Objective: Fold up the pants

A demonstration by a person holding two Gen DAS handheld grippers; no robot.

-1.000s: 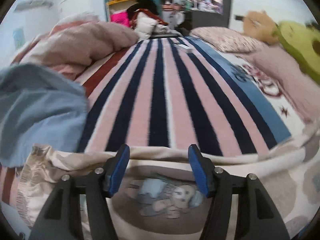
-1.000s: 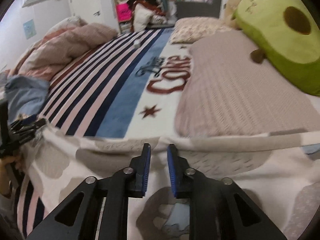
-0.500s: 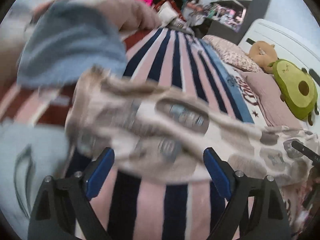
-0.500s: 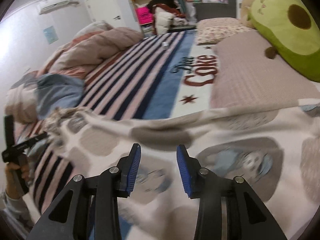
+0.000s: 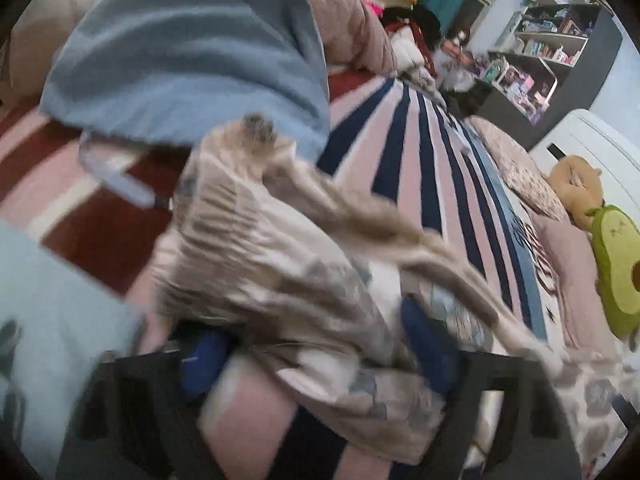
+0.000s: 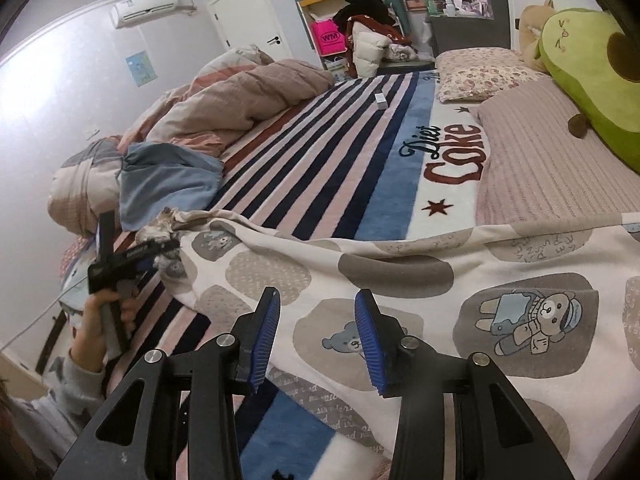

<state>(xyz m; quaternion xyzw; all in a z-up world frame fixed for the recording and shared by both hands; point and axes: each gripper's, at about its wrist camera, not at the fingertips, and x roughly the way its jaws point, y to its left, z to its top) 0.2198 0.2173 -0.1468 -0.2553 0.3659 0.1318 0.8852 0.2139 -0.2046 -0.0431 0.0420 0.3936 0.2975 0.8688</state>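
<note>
**Printed pants spread on striped bed, one end bunched at left gripper**

Item 1 — pants [image 6: 420, 280]: cream fabric with grey-brown ovals and small bear figures. Lying spread across the near part of the bed, over the striped blanket [image 6: 320, 168]. The far-left end is gathered into a crumpled bunch at the left gripper; in the left wrist view that bunch [image 5: 280, 272] fills the middle of the frame, heavily blurred.

Item 2 — left gripper [image 5: 316, 352]: blue pads set well apart, with the bunched cloth lying between and over them (blur is too strong to tell whether the jaws are pinching the fabric or merely surrounding it). Seen from the right wrist view as a black tool [image 6: 132, 260] held in the person's hand [image 6: 106, 312] at the bed's left edge, touching the pants' bunched end.

Item 3 — right gripper [image 6: 316, 336]: jaws wide apart, nothing between them, poised just above the spread pants.

Item 4 — surroundings: blue towel [image 6: 168, 180] beside the bunched end; pink duvet [image 6: 240, 96] heaped behind it; avocado plush [image 6: 592, 64] on the pink cover at far right; floral pillow [image 6: 484, 72] near the headboard end.
</note>
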